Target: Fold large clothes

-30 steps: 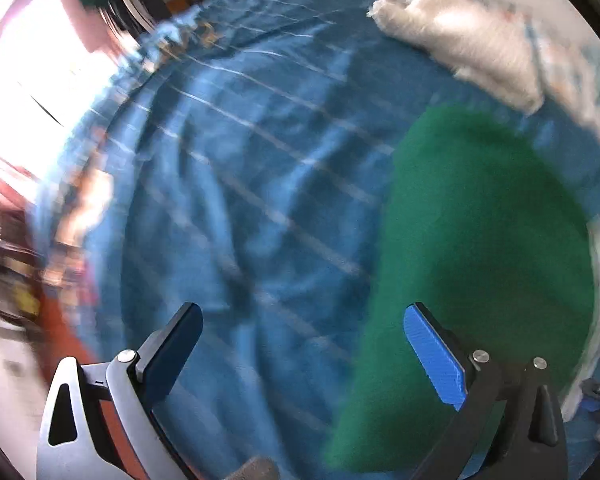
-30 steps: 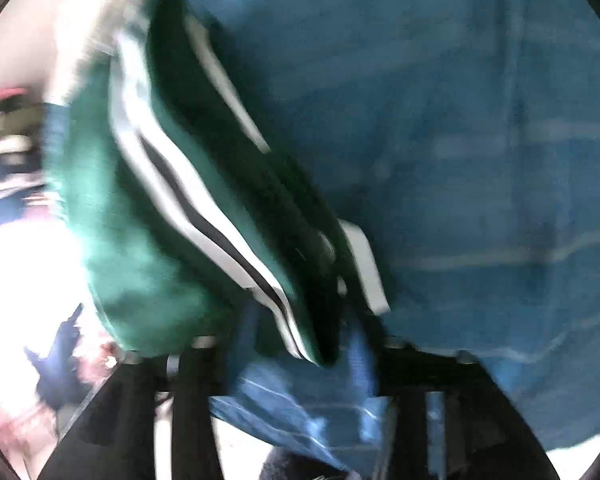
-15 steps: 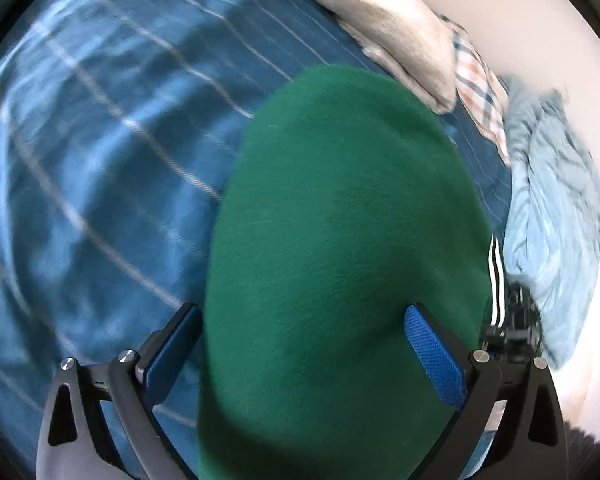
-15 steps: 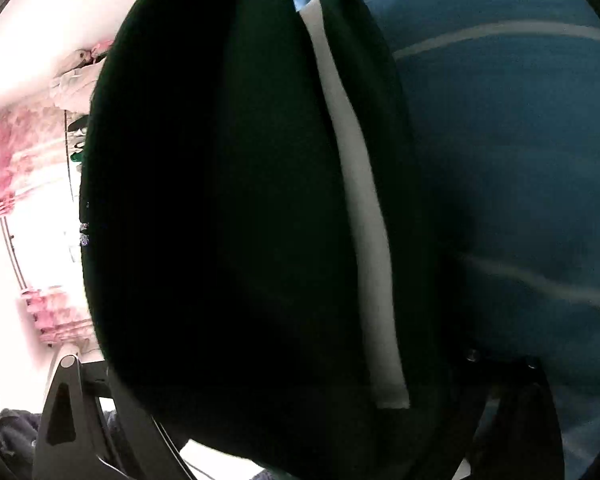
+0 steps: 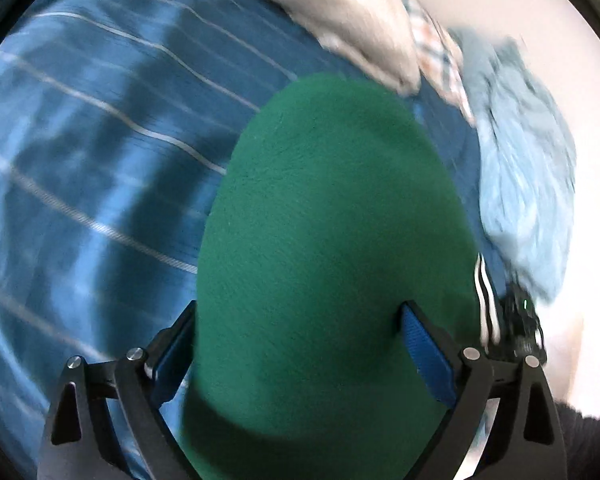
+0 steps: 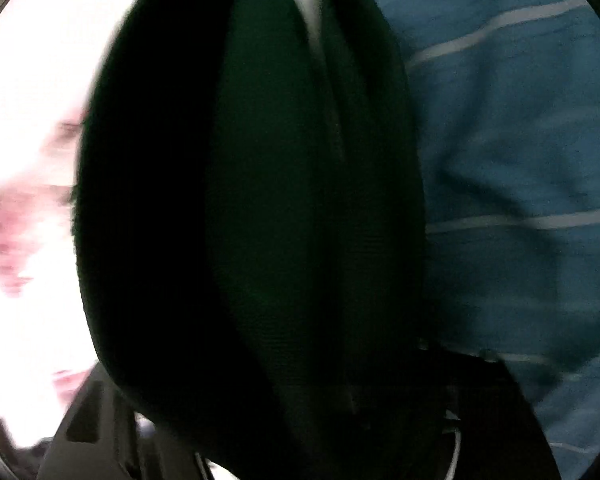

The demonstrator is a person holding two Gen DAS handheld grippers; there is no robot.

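A green garment (image 5: 332, 240) is seen from the left wrist view, spread over a bed covered by a blue striped bedspread (image 5: 100, 152); the left tongs (image 5: 300, 344) are parted wide, with the green cloth lying between the two blue pads (image 5: 424, 352) and hiding part of the left one; whether the cloth is touched by the pads cannot be told. A white and black striped trim (image 5: 485, 300) is visible at the garment's right edge, beside a dark device (image 5: 520, 328). A cream pillow (image 5: 340, 12), a checked cloth (image 5: 440, 48) and a crumpled pale blue cloth (image 5: 524, 176) are placed at the far side of the bed. In the right wrist view, dark folds of the green garment (image 6: 260, 220) fill the middle, over the blue striped bedspread (image 6: 520, 160); the right tongs (image 6: 300, 420) are buried by the cloth, so their state cannot be told.
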